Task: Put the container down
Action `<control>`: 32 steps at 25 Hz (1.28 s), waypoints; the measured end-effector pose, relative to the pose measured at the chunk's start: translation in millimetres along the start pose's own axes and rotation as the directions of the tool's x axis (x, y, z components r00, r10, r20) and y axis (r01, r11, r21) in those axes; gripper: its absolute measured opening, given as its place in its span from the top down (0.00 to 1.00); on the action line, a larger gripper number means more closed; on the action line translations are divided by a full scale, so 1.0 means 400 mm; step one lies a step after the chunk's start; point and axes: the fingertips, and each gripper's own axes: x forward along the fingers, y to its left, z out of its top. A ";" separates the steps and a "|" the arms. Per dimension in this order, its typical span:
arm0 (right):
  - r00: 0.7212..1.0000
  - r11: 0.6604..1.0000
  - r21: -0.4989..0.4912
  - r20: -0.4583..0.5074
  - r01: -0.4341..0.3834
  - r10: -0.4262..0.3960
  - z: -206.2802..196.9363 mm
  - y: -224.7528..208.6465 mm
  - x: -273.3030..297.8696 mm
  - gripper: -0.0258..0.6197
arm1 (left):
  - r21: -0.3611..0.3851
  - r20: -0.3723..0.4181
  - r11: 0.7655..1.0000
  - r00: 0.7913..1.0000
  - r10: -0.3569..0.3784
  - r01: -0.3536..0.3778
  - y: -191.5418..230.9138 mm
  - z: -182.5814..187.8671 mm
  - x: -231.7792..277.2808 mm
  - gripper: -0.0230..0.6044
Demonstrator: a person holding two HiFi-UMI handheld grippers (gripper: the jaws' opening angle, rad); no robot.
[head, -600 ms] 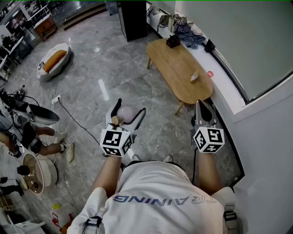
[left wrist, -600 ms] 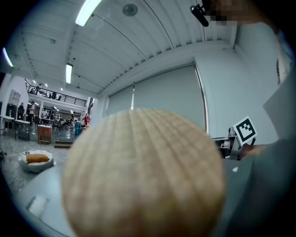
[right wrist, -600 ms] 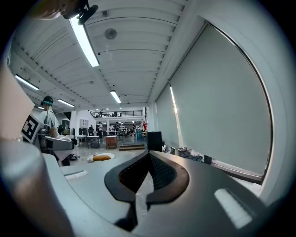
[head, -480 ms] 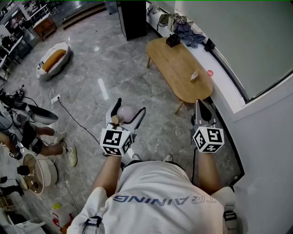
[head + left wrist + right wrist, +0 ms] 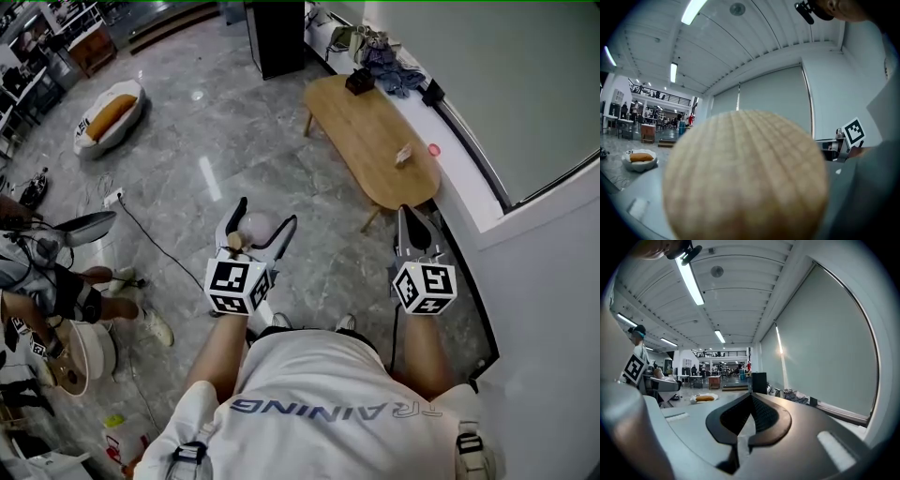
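container held in the air, clear of the table

the person stands on the grey marble floor with both grippers out in front, roughly level. the left gripper has its jaws spread wide around a pale round container, one jaw on each side, and grasps it above the floor. the container's wooden knob faces back toward the person, just ahead of the marker cube. in the left gripper view that knob fills most of the frame, blurred from closeness, and hides the jaws themselves.

the right gripper holds nothing. in the right gripper view its dark pads are clenched together at the tips, with only a narrow gap lower down.

the oval wooden table stands ahead and to the right, along a white ledge. a small pale item lies on its near end. the container is well apart from the table, over bare floor to its left. a hot-dog-shaped cushion lies far off on the left.
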 end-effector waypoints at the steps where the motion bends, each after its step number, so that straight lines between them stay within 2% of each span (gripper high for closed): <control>1: 1.000 1.000 0.001 0.001 -0.003 0.003 0.000 0.012 0.007 0.94 | -0.002 0.000 1.000 1.000 0.001 -0.001 0.014 0.000 0.000 0.29; 12: 0.999 0.999 -0.029 -0.010 -0.036 0.036 -0.024 0.196 0.128 0.94 | -0.013 0.008 1.000 1.000 -0.019 0.019 0.208 -0.012 -0.009 0.29; 17: 0.997 0.998 -0.025 -0.036 -0.065 0.064 -0.069 0.275 0.175 0.94 | -0.037 0.000 0.999 1.000 -0.013 0.013 0.292 -0.030 -0.021 0.29; 25: 0.996 0.997 -0.012 -0.045 -0.074 0.073 -0.067 0.215 0.372 0.94 | -0.040 -0.009 0.999 1.000 0.003 -0.004 0.369 -0.022 0.136 0.29; 32: 0.989 0.989 -0.003 -0.033 -0.147 0.147 -0.011 0.119 0.634 0.94 | -0.016 -0.006 0.998 0.998 0.059 -0.059 0.436 0.046 0.362 0.29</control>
